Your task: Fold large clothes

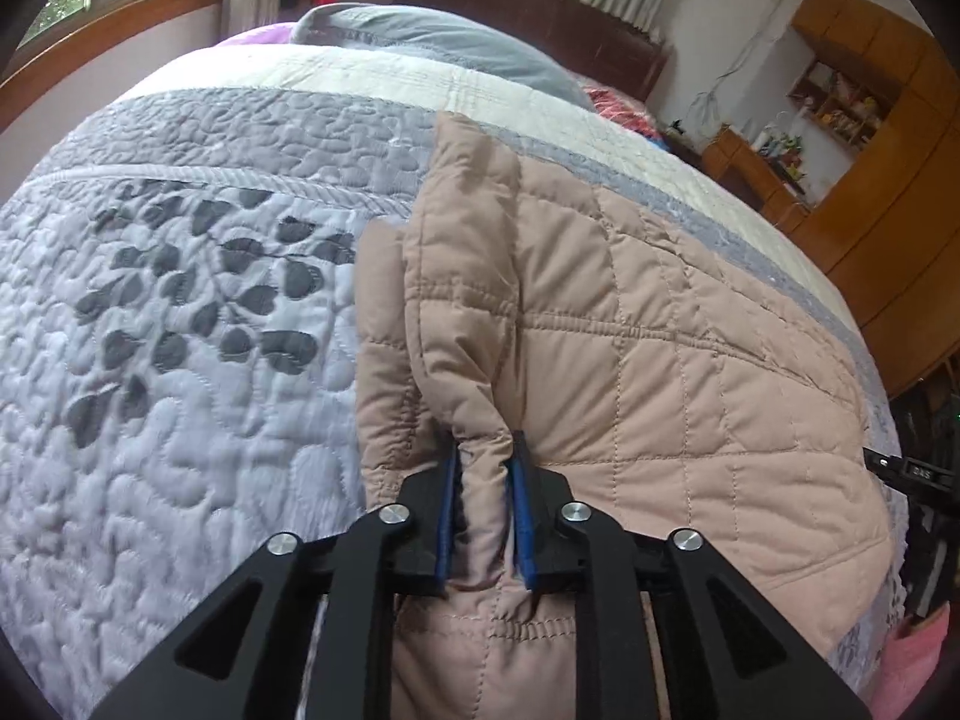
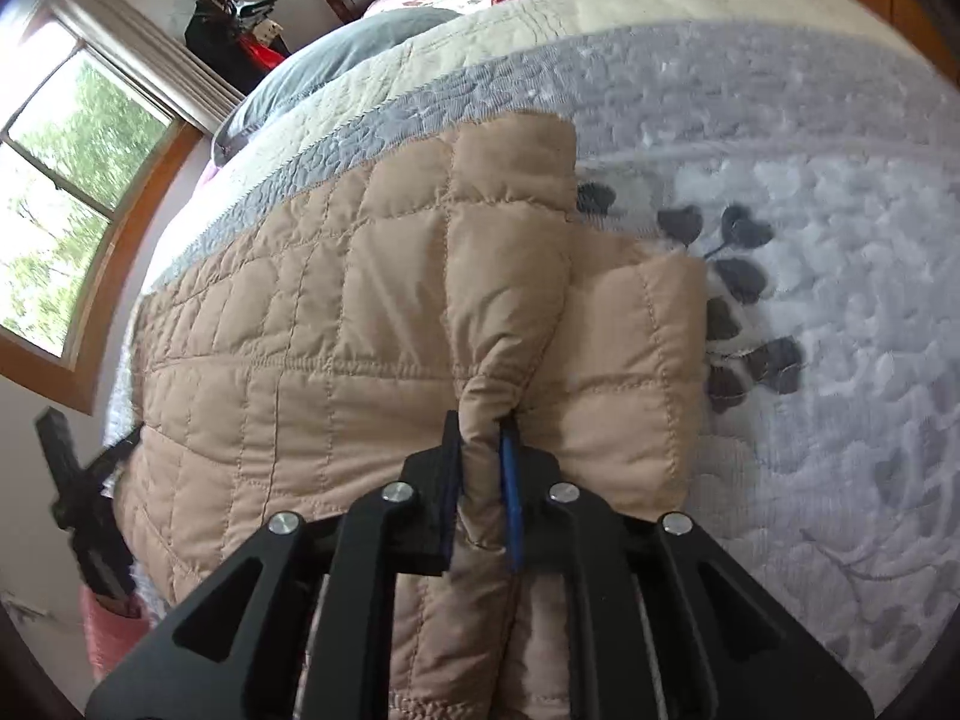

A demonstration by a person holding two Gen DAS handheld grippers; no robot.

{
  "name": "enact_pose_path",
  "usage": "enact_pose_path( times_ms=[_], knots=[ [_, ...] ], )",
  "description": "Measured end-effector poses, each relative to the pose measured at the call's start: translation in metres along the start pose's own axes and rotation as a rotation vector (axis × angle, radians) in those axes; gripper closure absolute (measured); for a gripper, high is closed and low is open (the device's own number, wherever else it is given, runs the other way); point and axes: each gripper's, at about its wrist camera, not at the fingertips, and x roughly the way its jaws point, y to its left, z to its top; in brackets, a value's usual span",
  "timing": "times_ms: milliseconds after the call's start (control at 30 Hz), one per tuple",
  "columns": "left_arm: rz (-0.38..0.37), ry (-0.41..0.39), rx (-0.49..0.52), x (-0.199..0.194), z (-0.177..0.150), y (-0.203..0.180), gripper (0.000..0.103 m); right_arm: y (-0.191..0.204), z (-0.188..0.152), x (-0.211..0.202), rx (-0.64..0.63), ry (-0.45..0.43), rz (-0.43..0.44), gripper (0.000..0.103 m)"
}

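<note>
Daylight enters a wood-framed window (image 2: 66,192); a dark headboard (image 1: 528,18) backs the quilted bed (image 1: 180,360); wooden shelving (image 1: 870,120) holds what may be bottles.

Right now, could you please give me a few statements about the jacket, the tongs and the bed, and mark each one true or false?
1. The beige quilted jacket lies on a pale bedspread with dark grey leaf prints. True.
2. The left tongs pinch a fold of the jacket between blue pads. True.
3. The right tongs hang open above bare bedspread. False: they too are closed on a bunched fold of the jacket.
4. The jacket is bright red. False: it is beige.
5. A grey pillow lies near the dark wooden headboard. True.
6. The jacket hangs on a hanger. False: it lies spread on the bed.
</note>
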Motion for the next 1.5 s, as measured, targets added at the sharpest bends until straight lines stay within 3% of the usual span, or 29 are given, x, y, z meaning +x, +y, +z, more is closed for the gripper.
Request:
enact_pose_path(
  times_ms=[33,167,300,467,633,833,933,1133,1300,1500],
  knots=[
    [0.007,-0.002,-0.022,-0.010,0.000,0.000,0.077,0.003,-0.002,-0.007,-0.003,-0.015,-0.020,0.080],
    [0.025,-0.080,-0.049,-0.051,-0.007,-0.001,0.071,0.015,-0.019,-0.051,-0.035,-0.098,-0.105,0.080],
    [0.022,-0.131,0.041,-0.081,-0.025,-0.036,0.071,0.043,-0.051,-0.076,-0.067,-0.083,-0.025,0.082],
    [-0.031,-0.076,0.201,-0.072,-0.052,-0.101,0.071,0.089,-0.084,-0.070,-0.130,-0.034,-0.010,0.083],
    [0.000,-0.036,0.267,-0.041,-0.072,-0.136,0.071,0.117,-0.098,-0.046,-0.145,-0.026,-0.059,0.083],
    [0.043,0.011,0.308,-0.008,-0.085,-0.135,0.069,0.111,-0.107,-0.006,-0.118,0.024,-0.107,0.086],
    [0.044,-0.010,0.326,-0.005,-0.096,-0.131,0.069,0.107,-0.115,0.009,-0.124,0.005,-0.110,0.086],
    [0.052,-0.026,0.312,-0.012,-0.098,-0.132,0.069,0.106,-0.115,0.009,-0.113,-0.013,-0.108,0.086],
    [0.048,-0.063,0.332,-0.039,-0.110,-0.142,0.070,0.108,-0.121,-0.014,-0.100,-0.043,-0.066,0.084],
    [0.057,-0.085,0.372,-0.049,-0.122,-0.149,0.070,0.123,-0.131,-0.019,-0.153,-0.054,-0.067,0.084]
  ],
)
